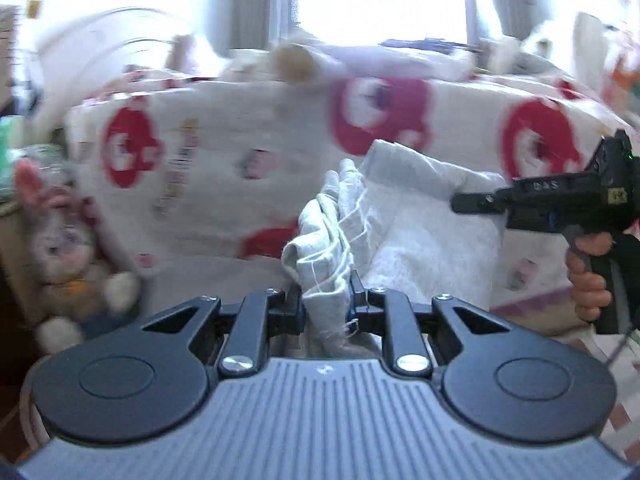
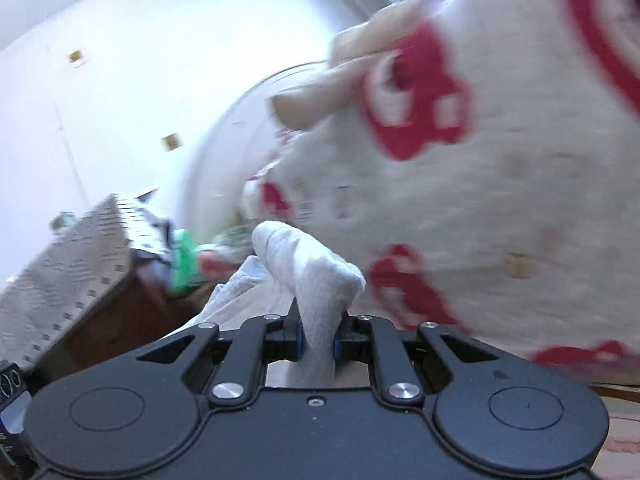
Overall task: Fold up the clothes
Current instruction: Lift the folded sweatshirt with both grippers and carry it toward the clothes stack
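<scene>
A: Where is the grey garment [image 1: 384, 200]?

B: It hangs between your two tools, in front of the red-and-white blanket [image 1: 240, 128]. The left gripper [image 1: 326, 304] is clamped on one bunched edge; the right gripper [image 2: 318, 340] pinches another fold.

A: Which step is this?

B: Likely the lift-and-spread before the first fold. Next, draw your hands apart to stretch the cloth flat, then lay it down without loosening either grip.

The left gripper [image 1: 327, 300] is black, with silver screws on its linkage arms and a ribbed grey housing behind the claw. The right gripper [image 2: 318, 334] matches, with blue-edged pads and round black discs on either side behind the claw.
</scene>
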Demonstrator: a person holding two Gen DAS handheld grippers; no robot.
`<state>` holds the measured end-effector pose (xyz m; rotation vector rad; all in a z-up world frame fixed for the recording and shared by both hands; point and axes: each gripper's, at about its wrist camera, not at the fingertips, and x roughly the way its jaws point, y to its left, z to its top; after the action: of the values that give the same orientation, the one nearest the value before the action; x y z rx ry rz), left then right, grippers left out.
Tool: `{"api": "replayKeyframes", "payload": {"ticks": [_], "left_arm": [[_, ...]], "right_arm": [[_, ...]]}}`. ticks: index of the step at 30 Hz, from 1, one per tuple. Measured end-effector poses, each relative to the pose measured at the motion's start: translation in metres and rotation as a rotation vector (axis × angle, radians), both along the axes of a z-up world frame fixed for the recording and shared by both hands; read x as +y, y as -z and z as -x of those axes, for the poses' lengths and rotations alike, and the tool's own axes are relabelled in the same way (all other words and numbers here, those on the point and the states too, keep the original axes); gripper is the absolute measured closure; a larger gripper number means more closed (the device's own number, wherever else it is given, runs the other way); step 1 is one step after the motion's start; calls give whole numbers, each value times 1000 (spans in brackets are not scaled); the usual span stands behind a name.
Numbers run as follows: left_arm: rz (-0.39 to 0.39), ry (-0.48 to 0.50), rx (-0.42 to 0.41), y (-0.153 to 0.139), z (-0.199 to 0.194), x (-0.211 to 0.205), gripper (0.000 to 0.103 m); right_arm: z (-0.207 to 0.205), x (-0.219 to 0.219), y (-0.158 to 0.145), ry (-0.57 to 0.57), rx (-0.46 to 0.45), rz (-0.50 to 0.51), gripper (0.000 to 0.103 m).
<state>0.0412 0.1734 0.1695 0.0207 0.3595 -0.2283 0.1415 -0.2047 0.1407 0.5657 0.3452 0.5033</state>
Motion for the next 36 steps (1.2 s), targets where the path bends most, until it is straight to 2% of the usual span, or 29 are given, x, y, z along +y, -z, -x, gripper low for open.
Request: {"api": "replayKeyframes", "payload": {"ticks": [2,3,5,8,10,13,16,19,21,23,25,26,27,29,31,32,33,36], "left_arm": [[2,-60,7,-6,-16,20,86],[-28,-84,9,-5,-23,24,86],[-84,-131,24,3,-37,29,86],[-60,-188,52,6,-53,44,86],[-24,-223,73,4,-59,61,86],[94,-255,153,8,-81,93,86],[209,-296,244,28,-107,121,86],[283,-320,323,49,-126,135,86],[310,-309,339,54,-132,141,86],[298,-304,343,58,-134,143,85],[267,-316,360,65,-136,141,84],[254,-323,368,69,-137,140,84],[246,-328,371,74,-137,140,83],[231,-333,367,81,-136,140,82],[201,-327,347,85,-133,139,81],[186,-324,338,86,-131,139,81],[176,-326,334,86,-130,140,81],[153,-351,318,81,-124,138,82]], "right_arm": [[-19,18,-5,-45,40,-44,87],[-28,27,-8,-67,59,-66,87],[-46,44,-9,-91,61,-30,87],[-84,65,-7,-114,104,-8,87],[-111,78,-7,-143,132,-2,87],[-153,98,-3,-187,187,-9,87],[-184,117,7,-191,239,40,87],[-207,128,20,-204,263,97,87],[-217,127,29,-202,277,90,87],[-225,124,36,-211,287,69,87],[-234,121,45,-206,303,54,83],[-238,120,51,-189,318,56,76],[-240,120,58,-160,331,64,63],[-241,117,71,-114,365,35,49],[-242,110,86,-105,406,-61,53],[-241,107,91,-111,407,-121,64],[-240,108,92,-122,390,-149,80],[-237,119,83,-159,308,-164,83]]}}
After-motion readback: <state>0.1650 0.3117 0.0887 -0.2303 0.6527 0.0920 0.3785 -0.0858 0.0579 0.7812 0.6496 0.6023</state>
